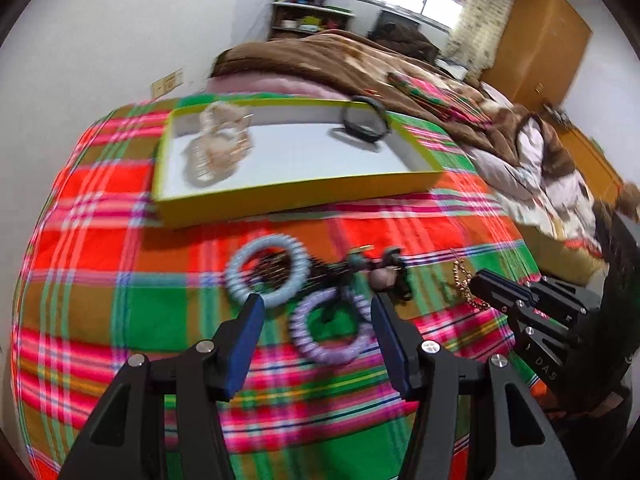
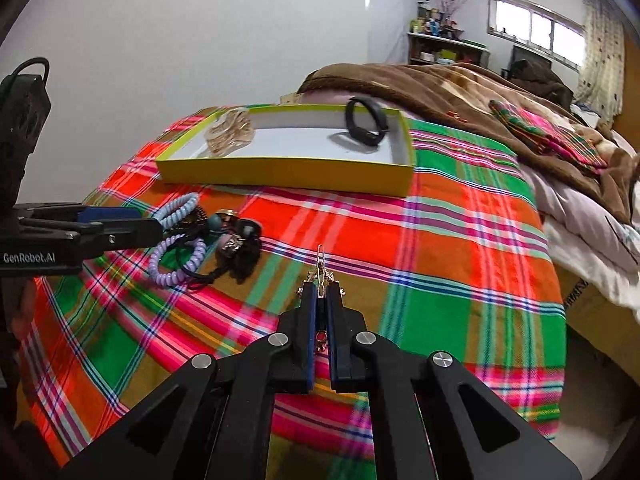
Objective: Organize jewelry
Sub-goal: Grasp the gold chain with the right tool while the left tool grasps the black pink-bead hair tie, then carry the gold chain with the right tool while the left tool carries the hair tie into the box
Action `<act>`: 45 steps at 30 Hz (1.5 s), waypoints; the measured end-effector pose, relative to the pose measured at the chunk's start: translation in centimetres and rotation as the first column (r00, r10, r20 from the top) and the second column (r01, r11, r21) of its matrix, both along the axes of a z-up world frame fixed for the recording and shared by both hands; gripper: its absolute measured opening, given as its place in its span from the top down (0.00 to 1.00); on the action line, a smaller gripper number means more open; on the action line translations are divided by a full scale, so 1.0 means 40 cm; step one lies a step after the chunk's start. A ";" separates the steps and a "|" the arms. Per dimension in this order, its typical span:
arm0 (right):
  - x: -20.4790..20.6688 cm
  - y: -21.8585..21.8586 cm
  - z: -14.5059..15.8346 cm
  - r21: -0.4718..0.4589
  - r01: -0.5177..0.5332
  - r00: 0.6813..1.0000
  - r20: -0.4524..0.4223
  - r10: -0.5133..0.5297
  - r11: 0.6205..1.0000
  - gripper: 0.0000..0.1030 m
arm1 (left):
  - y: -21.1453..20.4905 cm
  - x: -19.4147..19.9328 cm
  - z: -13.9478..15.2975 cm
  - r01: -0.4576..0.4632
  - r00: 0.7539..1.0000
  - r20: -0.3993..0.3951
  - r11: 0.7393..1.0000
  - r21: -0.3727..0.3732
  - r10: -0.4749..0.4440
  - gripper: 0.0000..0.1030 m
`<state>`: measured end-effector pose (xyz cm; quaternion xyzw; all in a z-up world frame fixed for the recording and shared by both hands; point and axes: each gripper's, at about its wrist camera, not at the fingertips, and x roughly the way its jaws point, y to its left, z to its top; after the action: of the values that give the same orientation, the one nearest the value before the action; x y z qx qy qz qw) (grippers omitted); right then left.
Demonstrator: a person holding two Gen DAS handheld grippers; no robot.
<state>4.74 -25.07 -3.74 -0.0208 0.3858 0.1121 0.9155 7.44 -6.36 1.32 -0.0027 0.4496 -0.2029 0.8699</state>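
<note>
R fingers (image 2: 320, 304) on 1 gold chain (image 2: 320, 270)

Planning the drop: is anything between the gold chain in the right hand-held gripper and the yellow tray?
Nothing visible. The right hand-held gripper holds the chain, and only bare plaid cloth lies between it and the tray. The hair ties sit off to the left.

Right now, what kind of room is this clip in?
Most likely a bedroom: the work happens on a plaid bedspread, with a brown blanket bunched behind, and a wooden wardrobe by the window.
</note>
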 end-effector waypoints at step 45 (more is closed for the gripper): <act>-0.050 -0.062 0.026 0.094 0.026 0.998 0.059 -0.032 0.995 0.96 | -0.194 0.026 -0.027 0.107 0.993 0.031 0.984 0.143 -0.113 0.72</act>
<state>2.75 -27.54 -2.70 0.0241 0.3525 0.1161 0.9283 8.46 -14.12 0.22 0.0875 0.4453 -0.2184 0.8639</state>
